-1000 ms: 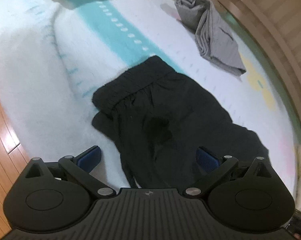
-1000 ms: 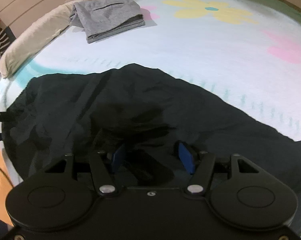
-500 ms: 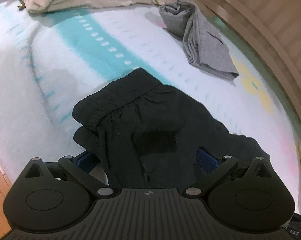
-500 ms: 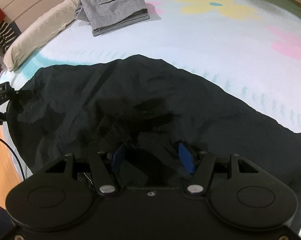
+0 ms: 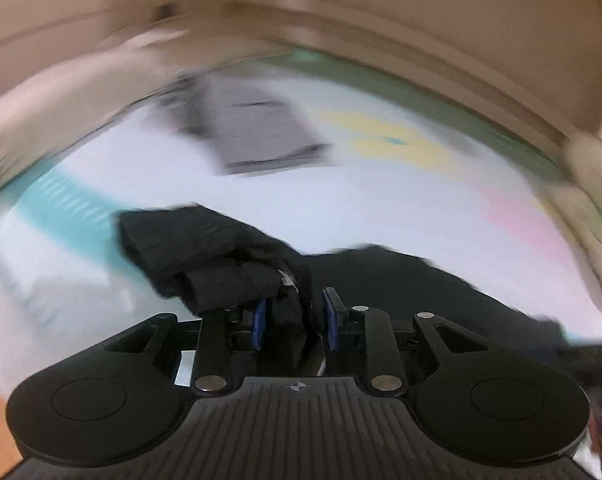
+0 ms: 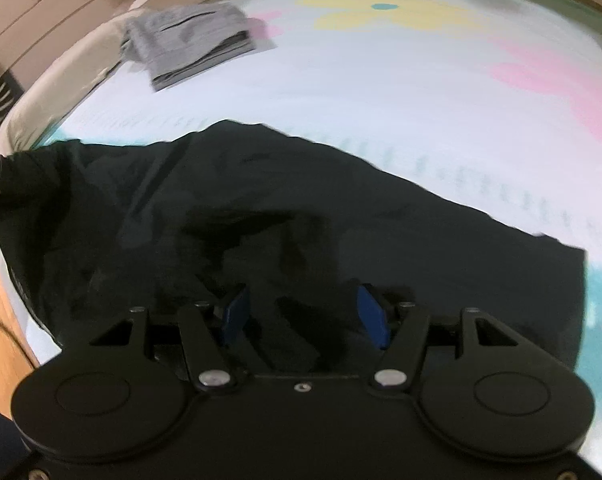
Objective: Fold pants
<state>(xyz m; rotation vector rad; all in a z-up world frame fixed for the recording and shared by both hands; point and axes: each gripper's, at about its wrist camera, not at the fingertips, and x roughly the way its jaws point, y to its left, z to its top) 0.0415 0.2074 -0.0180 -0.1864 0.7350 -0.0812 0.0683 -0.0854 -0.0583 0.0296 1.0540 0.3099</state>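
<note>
A bed with a pale sheet printed with yellow and pink flowers and a teal band carries everything here. Black pants lie spread across its near side, filling most of the right wrist view. Farther up the sheet, well apart from them, sits a folded grey garment, just beside a cream pillow at the bed's edge. The left gripper has just been closing, and its blue pads now pinch a bunched fold at the waistband end of the pants, lifted clear of the sheet; the left view is motion-blurred, so exactly which part is caught is hard to tell. The right gripper stands half open with dark cloth between its jaws, though a firm pinch cannot be made out.
</note>
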